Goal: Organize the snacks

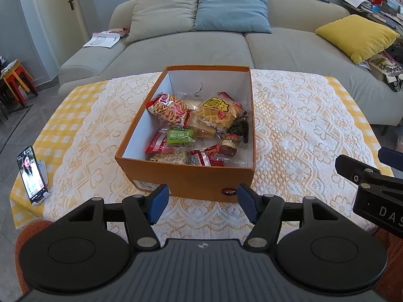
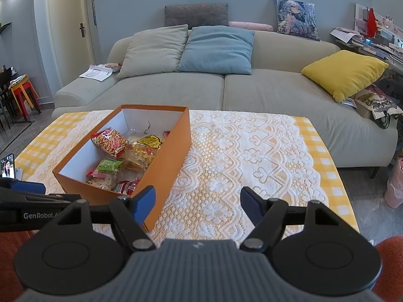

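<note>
An orange cardboard box (image 1: 191,180) with a white inside stands on the lace-covered table. It holds several snack packets, among them a red bag of stick snacks (image 1: 170,107), a yellow waffle pack (image 1: 219,112) and a green packet (image 1: 180,136). My left gripper (image 1: 201,205) is open and empty, just in front of the box's near wall. My right gripper (image 2: 197,205) is open and empty, over the tablecloth right of the box (image 2: 171,151). The snacks (image 2: 113,141) also show in the right wrist view.
A phone on a stand (image 1: 32,175) sits at the table's left edge. A grey sofa (image 1: 226,47) with cushions lies behind the table. The lace tablecloth (image 2: 252,156) stretches right of the box. Red and yellow stools (image 1: 17,78) stand far left.
</note>
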A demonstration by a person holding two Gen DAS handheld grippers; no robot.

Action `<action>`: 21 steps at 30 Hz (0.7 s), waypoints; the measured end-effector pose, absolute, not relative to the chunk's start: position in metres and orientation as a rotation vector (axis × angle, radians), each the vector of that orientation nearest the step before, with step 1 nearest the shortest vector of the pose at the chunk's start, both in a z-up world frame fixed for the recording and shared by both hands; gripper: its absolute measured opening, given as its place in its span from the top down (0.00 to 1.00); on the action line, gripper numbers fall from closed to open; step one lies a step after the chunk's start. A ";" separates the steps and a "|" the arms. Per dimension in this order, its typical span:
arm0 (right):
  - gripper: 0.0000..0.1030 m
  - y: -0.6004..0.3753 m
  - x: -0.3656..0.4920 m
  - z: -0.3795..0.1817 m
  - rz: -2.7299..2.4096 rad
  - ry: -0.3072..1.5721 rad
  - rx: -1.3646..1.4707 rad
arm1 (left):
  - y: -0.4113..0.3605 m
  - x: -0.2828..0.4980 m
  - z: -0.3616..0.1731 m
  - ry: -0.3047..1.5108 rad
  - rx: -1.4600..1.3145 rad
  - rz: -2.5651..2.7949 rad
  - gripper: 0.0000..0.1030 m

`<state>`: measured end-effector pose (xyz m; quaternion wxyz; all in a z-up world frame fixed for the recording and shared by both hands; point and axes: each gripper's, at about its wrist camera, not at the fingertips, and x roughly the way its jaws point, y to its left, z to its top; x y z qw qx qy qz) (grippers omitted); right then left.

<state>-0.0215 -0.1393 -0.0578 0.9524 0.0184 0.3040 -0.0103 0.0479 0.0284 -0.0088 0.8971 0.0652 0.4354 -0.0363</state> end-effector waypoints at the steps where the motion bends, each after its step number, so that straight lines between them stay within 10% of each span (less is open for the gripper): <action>1: 0.29 -0.139 -0.021 -0.058 -0.021 0.619 0.037 | 0.028 0.048 -0.009 0.901 0.136 -0.074 0.28; 21: 0.29 -0.139 -0.021 -0.061 -0.018 0.624 0.035 | 0.032 0.047 -0.006 0.888 0.137 -0.064 0.28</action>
